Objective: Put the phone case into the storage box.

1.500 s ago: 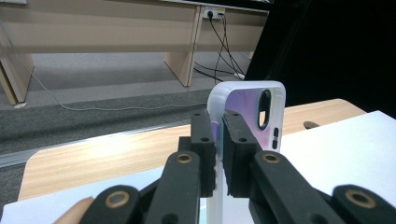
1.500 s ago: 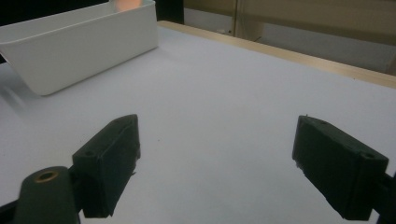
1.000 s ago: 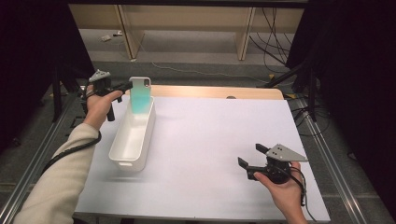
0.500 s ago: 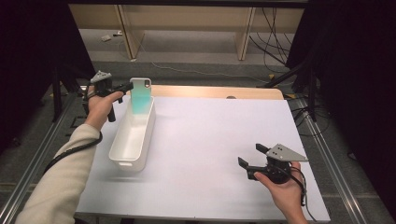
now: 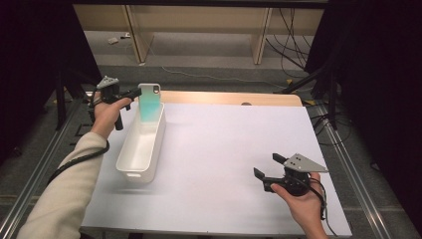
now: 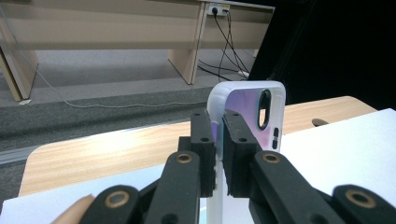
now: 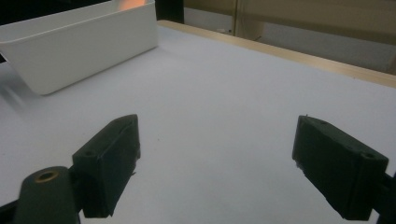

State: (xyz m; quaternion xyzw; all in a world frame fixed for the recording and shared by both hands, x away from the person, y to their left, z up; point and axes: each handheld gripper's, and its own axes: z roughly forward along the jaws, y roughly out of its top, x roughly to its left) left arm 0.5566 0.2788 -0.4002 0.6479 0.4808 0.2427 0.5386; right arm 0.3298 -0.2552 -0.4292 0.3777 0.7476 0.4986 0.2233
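Left gripper view: phone case [image 6: 252, 116] upright, white rim, teal-purple sheen, oval camera cutout; left gripper [image 6: 218, 149] pinches its edge; right gripper [image 7: 217, 163] jaws spread wide, holding nothing

Pale wooden surface [image 5: 219, 97], rounded at the far corners, covered nearly edge to edge by a white sheet [image 5: 224, 149]; bare wood left as a strip along the far edge. Resting directly on the sheet, toward the left side: one long white plastic bin [image 5: 142, 144], open at the top, set lengthwise from near to far, its far end close to the wooden strip. Small dark mark [image 5: 246, 104] on the wood at the sheet's far edge. Beyond, grey floor [image 5: 199, 55] with cables and wooden furniture legs.
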